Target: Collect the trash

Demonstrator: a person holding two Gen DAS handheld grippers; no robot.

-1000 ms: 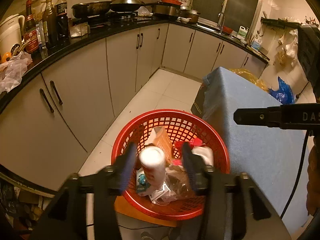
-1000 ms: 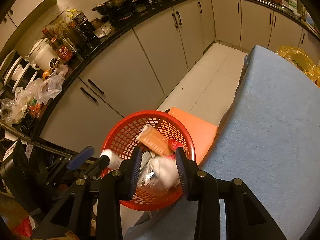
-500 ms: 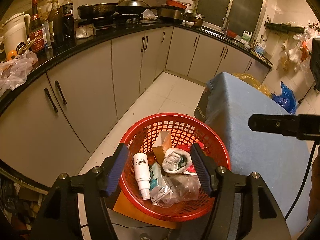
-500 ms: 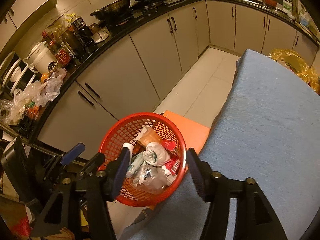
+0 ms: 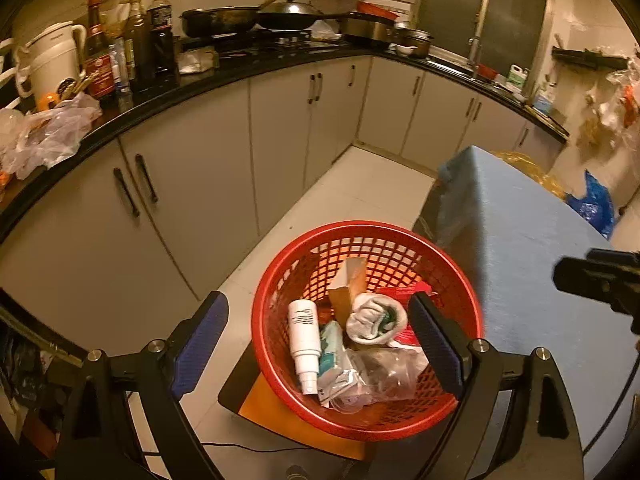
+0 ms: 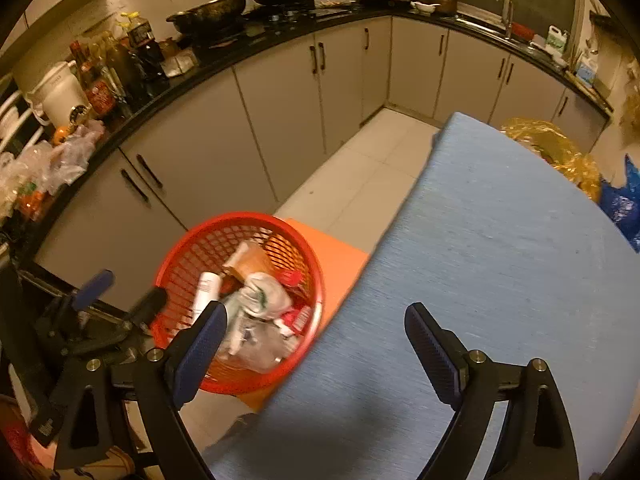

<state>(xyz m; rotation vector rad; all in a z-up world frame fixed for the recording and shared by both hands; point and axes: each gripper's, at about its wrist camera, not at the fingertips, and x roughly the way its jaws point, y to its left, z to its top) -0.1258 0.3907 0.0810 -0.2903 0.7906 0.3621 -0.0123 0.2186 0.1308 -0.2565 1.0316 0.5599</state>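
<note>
A red mesh basket [image 5: 276, 280] stands on an orange stool [image 5: 272, 408] beside the blue-clothed table [image 5: 520, 280]. In it lie a white spray bottle [image 5: 304, 332], a crumpled white bundle [image 5: 372, 316], a cardboard piece [image 5: 348, 280] and clear wrappers. My left gripper [image 5: 316, 308] hovers over the basket, its jaws opening and nothing held between them. My right gripper [image 6: 316, 314] hangs over the edge between the basket [image 6: 176, 248] and the table [image 6: 500, 260], its jaws also opening and empty. In the right wrist view the left gripper [image 6: 126, 294] sits at the basket's left rim.
A black counter [image 5: 224, 76] curves round the left and back, carrying a white kettle [image 5: 52, 60], sauce bottles [image 5: 136, 40], plastic bags and pans. Grey cabinets [image 5: 200, 184] stand below it. A yellow bag [image 6: 552, 148] and a blue bag [image 5: 596, 204] lie beyond the table. White floor tiles [image 5: 360, 188] run between.
Both grippers went from shut to wide open. The white bottle left my left gripper and the white bundle left my right one; both now lie in the basket. The right gripper drew back over the table.
</note>
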